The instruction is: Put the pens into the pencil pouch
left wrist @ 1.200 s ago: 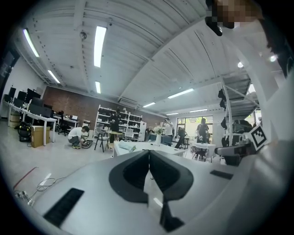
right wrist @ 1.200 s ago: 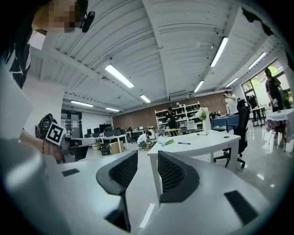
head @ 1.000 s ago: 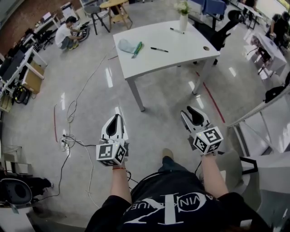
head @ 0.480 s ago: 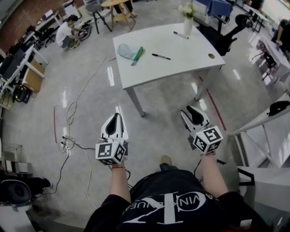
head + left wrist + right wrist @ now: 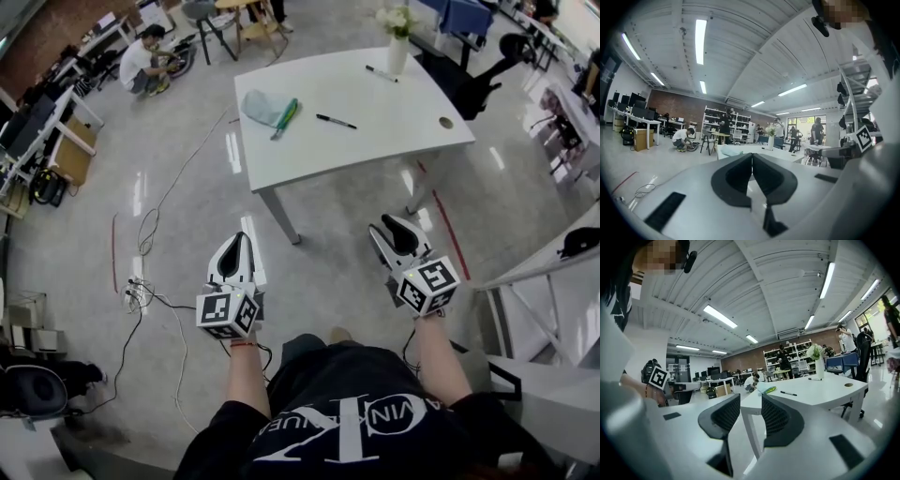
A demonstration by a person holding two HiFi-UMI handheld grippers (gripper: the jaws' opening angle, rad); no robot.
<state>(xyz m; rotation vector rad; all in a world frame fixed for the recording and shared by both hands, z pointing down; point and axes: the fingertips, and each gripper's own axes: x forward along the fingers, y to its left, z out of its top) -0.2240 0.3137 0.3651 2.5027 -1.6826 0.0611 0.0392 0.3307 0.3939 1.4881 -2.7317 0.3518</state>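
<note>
Two slim black pens (image 5: 336, 121), limp teal pouch (image 5: 260, 105) on smooth white table (image 5: 375, 141); left gripper (image 5: 239, 242) pressed together, right gripper (image 5: 390, 226) spread, empty.

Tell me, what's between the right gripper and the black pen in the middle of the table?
Only shiny floor and the white table's front edge lie between the right gripper and that black pen, as the head view shows.

The white rectangular table (image 5: 375, 141) is standing ahead of the left gripper (image 5: 244, 240) and right gripper (image 5: 385, 226), which are hanging side by side over the floor. On its left part, a pale teal fabric pencil pouch (image 5: 260, 106) is lying with a green pen (image 5: 285, 117) against its right side. A black marker pen (image 5: 336, 121) is lying near the centre, and a second black pen (image 5: 381, 73) is lying just beside a white flower vase (image 5: 397, 52) at the far edge.
</note>
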